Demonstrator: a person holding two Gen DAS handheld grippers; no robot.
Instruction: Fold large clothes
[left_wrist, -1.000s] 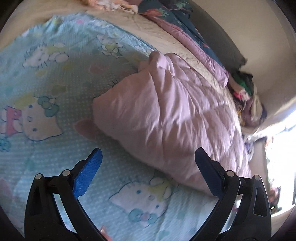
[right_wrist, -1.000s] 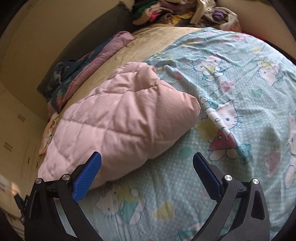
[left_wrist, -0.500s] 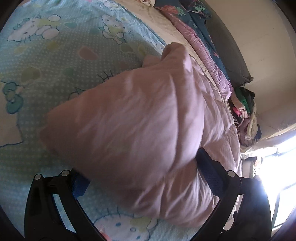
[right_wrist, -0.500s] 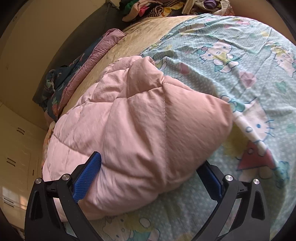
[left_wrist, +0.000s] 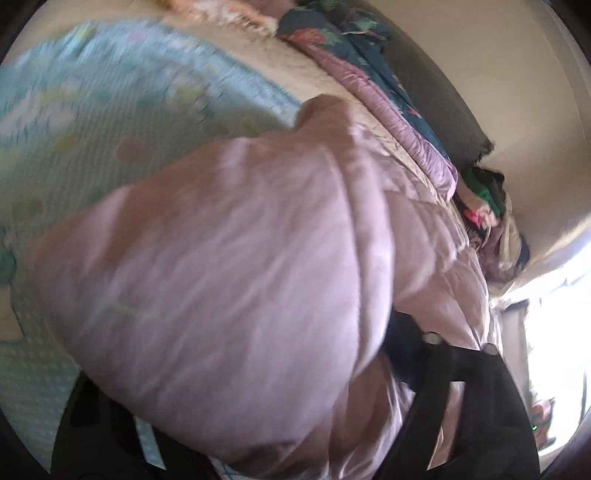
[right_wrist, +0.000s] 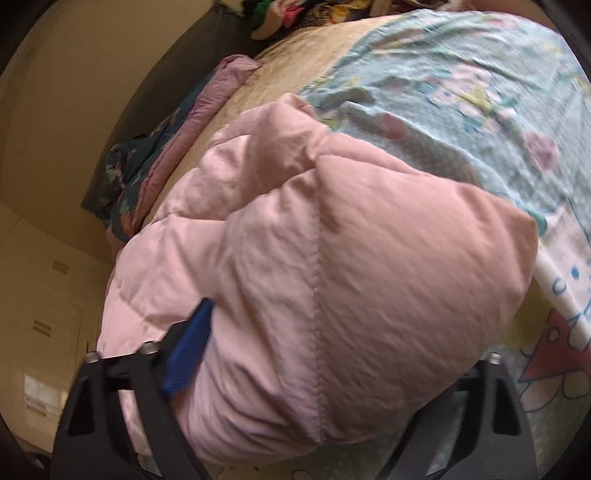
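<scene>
Both grippers closing on the quilt at its near edge

The puffy pink quilt (right_wrist: 317, 280) lies folded on the bed (right_wrist: 461, 122), bare sheet beyond; left gripper (left_wrist: 236, 373) and right gripper (right_wrist: 332, 354) each pinch its bulging fold.

The pink quilted comforter (right_wrist: 332, 280) is soft matt cloth, puffy and finely creased, with stitched seams. Under it the light-blue cartoon-print sheet (right_wrist: 461, 122) is thin, matt, dotted cotton-like fabric. The right gripper (right_wrist: 325, 354) has matt black plastic arms, small shiny metal pins and a ribbed blue pad (right_wrist: 188, 354)
</scene>
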